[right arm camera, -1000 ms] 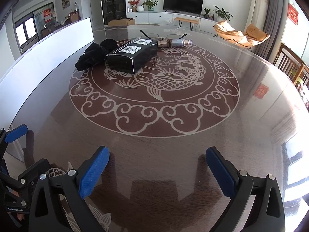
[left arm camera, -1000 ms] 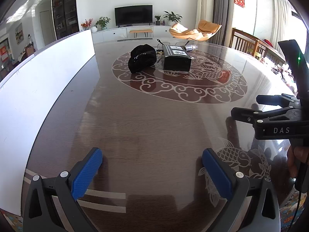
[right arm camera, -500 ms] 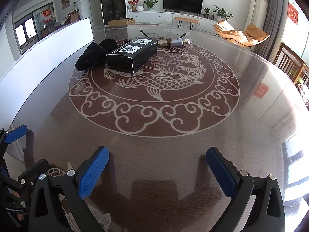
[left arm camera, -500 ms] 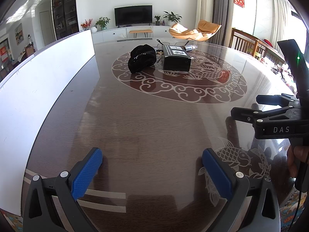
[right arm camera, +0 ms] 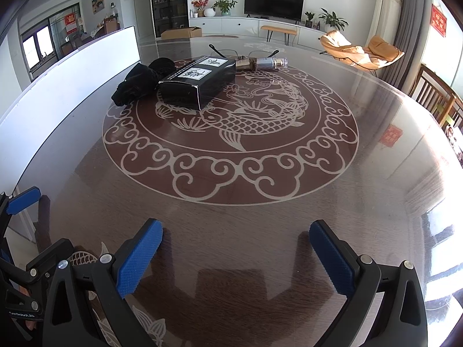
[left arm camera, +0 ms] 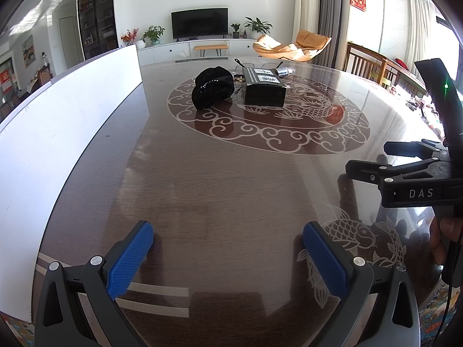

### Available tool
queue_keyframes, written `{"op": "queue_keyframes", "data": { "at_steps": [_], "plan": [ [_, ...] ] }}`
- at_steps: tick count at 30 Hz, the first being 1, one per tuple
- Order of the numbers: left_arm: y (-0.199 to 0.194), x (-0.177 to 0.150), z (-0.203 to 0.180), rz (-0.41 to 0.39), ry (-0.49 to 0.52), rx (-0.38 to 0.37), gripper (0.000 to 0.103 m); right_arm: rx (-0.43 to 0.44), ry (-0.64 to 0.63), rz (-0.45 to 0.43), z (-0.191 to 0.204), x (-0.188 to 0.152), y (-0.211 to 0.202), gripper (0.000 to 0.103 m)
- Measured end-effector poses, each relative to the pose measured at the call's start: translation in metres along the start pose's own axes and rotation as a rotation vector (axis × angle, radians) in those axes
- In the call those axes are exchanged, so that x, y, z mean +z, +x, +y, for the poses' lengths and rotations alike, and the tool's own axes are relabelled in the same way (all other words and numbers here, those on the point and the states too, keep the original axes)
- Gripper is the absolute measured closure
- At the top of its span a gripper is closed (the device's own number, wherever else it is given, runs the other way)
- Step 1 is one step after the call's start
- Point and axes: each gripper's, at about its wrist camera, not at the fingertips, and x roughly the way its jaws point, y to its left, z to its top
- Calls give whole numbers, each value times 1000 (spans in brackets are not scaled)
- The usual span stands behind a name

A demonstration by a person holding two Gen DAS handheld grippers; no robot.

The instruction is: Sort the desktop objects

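Nothing has moved: both the left gripper [left arm camera: 227, 238] and right gripper [right arm camera: 235, 238] hover spread and empty over the bench [right arm camera: 231, 196], well apart from the box [right arm camera: 198, 79] and cloth [right arm camera: 136, 82].

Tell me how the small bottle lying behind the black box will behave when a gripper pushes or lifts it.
The bottle lies on its side on the glossy table, so a push would probably roll it. It looks clear and smooth, possibly glass, so likely slippery and breakable. The black box sits close, which may block rolling that way.

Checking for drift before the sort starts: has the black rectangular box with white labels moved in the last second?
No. The black rectangular box sits at the same spot on the carp medallion.
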Motion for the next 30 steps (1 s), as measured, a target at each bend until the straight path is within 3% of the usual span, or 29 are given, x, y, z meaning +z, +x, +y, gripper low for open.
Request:
{"op": "queue_keyframes", "data": {
  "at_steps": [18, 23, 30],
  "plan": [
    [0, 0, -1, -1, 1, -1, 0, 16, 14, 11, 1, 2, 3, 0],
    [1, 0, -1, -1, 2, -1, 0, 51, -31, 18, 14, 26, 19, 0],
    [1, 0, -2, -3, 2, -1, 0, 104, -107, 36, 52, 85, 63, 0]
  ]
}}
